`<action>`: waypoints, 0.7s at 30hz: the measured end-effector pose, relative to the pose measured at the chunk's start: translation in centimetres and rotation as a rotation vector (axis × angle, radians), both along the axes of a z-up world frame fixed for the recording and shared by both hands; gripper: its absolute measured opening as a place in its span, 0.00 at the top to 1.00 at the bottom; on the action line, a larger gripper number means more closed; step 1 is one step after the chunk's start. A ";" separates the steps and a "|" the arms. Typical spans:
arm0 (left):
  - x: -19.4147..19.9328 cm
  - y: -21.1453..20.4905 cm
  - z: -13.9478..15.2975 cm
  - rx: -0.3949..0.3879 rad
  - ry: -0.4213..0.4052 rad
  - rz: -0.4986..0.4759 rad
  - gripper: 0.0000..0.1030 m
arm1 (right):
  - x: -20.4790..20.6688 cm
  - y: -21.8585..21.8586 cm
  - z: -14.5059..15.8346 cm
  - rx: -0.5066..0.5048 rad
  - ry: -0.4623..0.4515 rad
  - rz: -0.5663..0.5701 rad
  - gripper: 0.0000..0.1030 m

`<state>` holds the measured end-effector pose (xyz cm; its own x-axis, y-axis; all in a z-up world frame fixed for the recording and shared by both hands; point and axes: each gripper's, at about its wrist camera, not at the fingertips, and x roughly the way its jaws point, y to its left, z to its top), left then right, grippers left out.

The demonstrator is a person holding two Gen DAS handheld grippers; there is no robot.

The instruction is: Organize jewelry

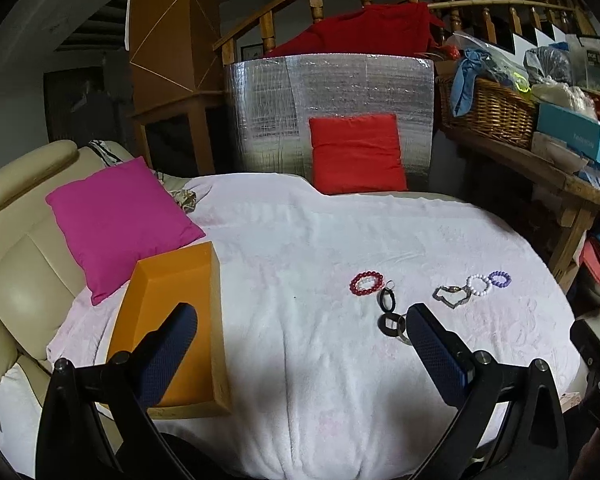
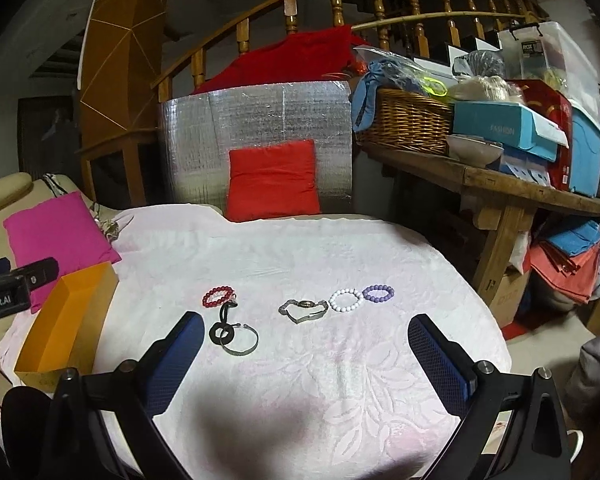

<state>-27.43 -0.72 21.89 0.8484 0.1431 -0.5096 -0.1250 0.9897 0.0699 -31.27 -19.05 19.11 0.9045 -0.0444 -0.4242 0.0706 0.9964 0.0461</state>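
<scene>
Jewelry lies in a loose row on the white cloth (image 2: pixel 300 264): a red bead bracelet (image 2: pixel 218 296), a black ring pendant on a cord (image 2: pixel 221 333), a silver bangle (image 2: pixel 241 339), a silver chain watch (image 2: pixel 303 309), a white bead bracelet (image 2: pixel 346 300) and a purple bead bracelet (image 2: pixel 378 293). An open orange box (image 1: pixel 180 320) sits at the left. My left gripper (image 1: pixel 300 316) stands open, its left finger over the box. My right gripper (image 2: pixel 306 326) is open too, low over the cloth, nothing between its fingers. The left view shows the red bracelet (image 1: pixel 366 283) and purple bracelet (image 1: pixel 500 279).
A magenta cushion (image 1: pixel 120 224) lies behind the box, and a red cushion (image 2: pixel 273 180) leans on a silver foil panel (image 2: pixel 260 120). A wooden table (image 2: pixel 520 192) at the right carries a wicker basket (image 2: pixel 408 120) and boxes. A beige sofa (image 1: pixel 16 264) is left.
</scene>
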 end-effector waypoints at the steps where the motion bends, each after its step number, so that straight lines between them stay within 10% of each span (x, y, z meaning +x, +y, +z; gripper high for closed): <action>1: 0.0 -0.1 -0.1 0.001 0.001 -0.004 0.00 | 0.1 0.0 -0.1 -0.001 0.002 -0.002 0.00; 21: 2.4 -1.2 -1.8 0.002 0.032 -0.032 0.00 | 2.9 -0.6 -1.5 0.005 0.054 -0.017 0.00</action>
